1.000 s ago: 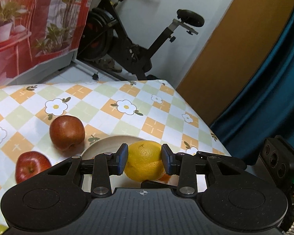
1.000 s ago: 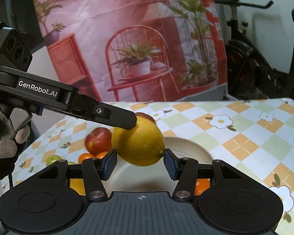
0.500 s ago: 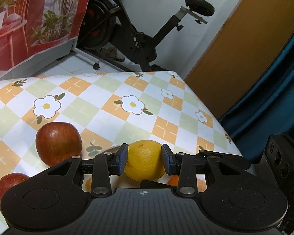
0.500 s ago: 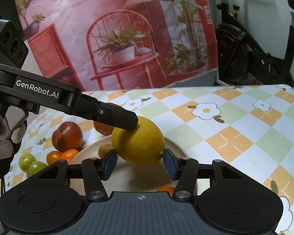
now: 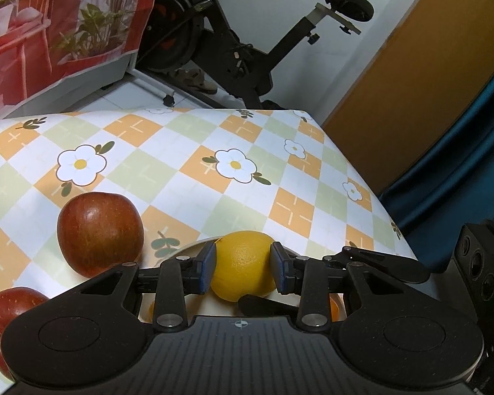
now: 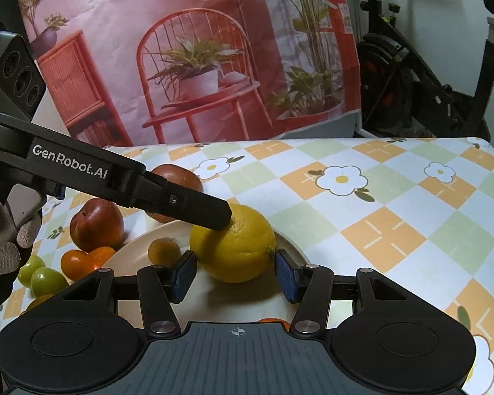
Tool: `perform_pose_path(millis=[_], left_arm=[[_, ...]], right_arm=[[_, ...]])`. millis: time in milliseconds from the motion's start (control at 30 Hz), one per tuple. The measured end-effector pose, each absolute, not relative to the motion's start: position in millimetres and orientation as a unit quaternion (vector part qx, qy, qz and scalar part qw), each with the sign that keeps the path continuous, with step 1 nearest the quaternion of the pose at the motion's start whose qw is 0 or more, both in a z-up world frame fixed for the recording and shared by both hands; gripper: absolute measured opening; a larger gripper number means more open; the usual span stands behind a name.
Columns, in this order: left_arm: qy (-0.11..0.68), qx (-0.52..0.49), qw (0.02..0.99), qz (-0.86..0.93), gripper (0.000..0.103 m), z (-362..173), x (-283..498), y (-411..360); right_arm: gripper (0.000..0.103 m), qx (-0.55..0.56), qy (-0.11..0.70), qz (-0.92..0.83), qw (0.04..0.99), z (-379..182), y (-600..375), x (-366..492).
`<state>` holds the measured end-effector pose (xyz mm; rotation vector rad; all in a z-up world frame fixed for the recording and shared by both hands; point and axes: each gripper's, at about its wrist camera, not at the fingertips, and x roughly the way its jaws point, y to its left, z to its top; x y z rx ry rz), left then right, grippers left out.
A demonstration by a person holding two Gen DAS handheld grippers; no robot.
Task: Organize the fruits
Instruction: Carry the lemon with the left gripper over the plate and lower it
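Left wrist view, item one: your left claw (image 5: 242, 265), jaws narrow and pads clamped on both flanks of the lemon (image 5: 240, 275). The grip reads firm.

Item two: your right claw (image 6: 235, 273), jaws standing either side of the same lemon. A sliver of gap shows at the left pad, so it reads as bracketing, not gripping.

Change noted: a second ago the lemon hung clear above the plate (image 6: 289, 240). Both your hands have come down since, and it now sits low in the plate's right half. A shadow lies close beneath it, but you cannot tell from here whether it touches. In my judgement the placing step is nearly done and only the release is left.

Item three, on the plate: a small brownish fruit (image 6: 164, 250) just left of the lemon, and an orange piece (image 6: 273, 322) at the near edge.

Item four, on the worktop (image 6: 395, 230) left of the plate: a red apple (image 6: 97, 223), a darker apple (image 6: 177, 177) farther back, tangerines (image 6: 85, 258) and green grapes (image 6: 46, 279).

Obstructions: the small fruit crowds the lemon's left side, so a rolling lemon may nudge it. The right claw brackets the lemon, so draw it back squarely. An exercise bike (image 5: 247, 42) stands beyond the far edge, well apart.
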<state>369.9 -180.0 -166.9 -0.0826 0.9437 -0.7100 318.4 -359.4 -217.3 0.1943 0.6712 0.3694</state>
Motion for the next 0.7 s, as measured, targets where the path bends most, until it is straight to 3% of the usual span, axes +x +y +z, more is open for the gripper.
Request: perform_pose_path(millis=[700], left_arm=[[0.408,-0.017,0.853,-0.324,0.038,-150.2,352.0,-182.3]], right_arm=[[0.048,0.106,0.307,0.116,0.939,-206.8,-368.6,273.9]])
